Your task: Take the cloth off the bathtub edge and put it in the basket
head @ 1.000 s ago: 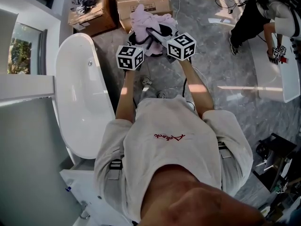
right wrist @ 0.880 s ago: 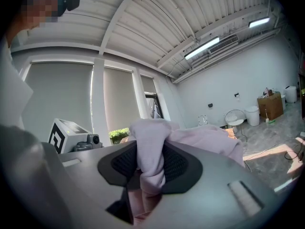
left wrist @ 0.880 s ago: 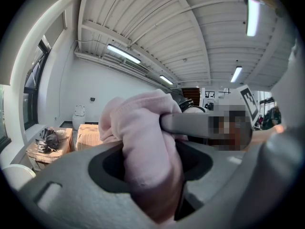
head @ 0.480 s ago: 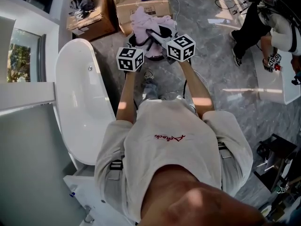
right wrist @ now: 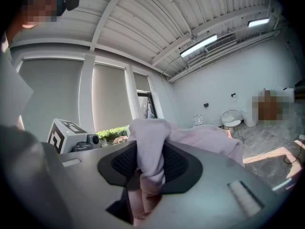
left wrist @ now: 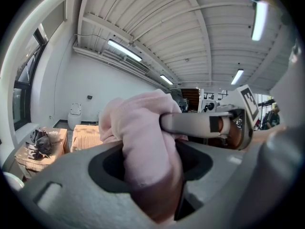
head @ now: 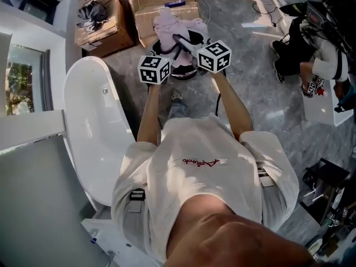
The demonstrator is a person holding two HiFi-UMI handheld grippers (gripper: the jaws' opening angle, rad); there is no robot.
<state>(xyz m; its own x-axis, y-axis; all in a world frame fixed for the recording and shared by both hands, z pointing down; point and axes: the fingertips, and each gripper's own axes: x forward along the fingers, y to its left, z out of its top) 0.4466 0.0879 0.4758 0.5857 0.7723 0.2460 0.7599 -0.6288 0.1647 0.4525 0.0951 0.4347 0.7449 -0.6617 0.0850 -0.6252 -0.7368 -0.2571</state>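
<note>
The cloth is a pale pink bundle, clear of the bathtub and pinched from two sides by both tongs. In the head view it hangs bunched over the dark basket, which stands on the grey marble floor just right of the tub's far end. Whether its lower folds touch the basket cannot be told.

The left tongs are clamped on a thick fold of the cloth. The fabric fills the gap between the dark pads and bulges out above them. One long grey arm of the other tongs crosses that view, pressed against the cloth's upper right.

The right tongs are closed on a thinner pleat, which runs up between the pads and spreads to the right in a loose mound.

Both marker cubes show in the head view: the left one just beside the basket's near rim, the right one slightly higher and further right.

Two cardboard boxes sit on the floor beyond the basket. A second person is at the far right.
</note>
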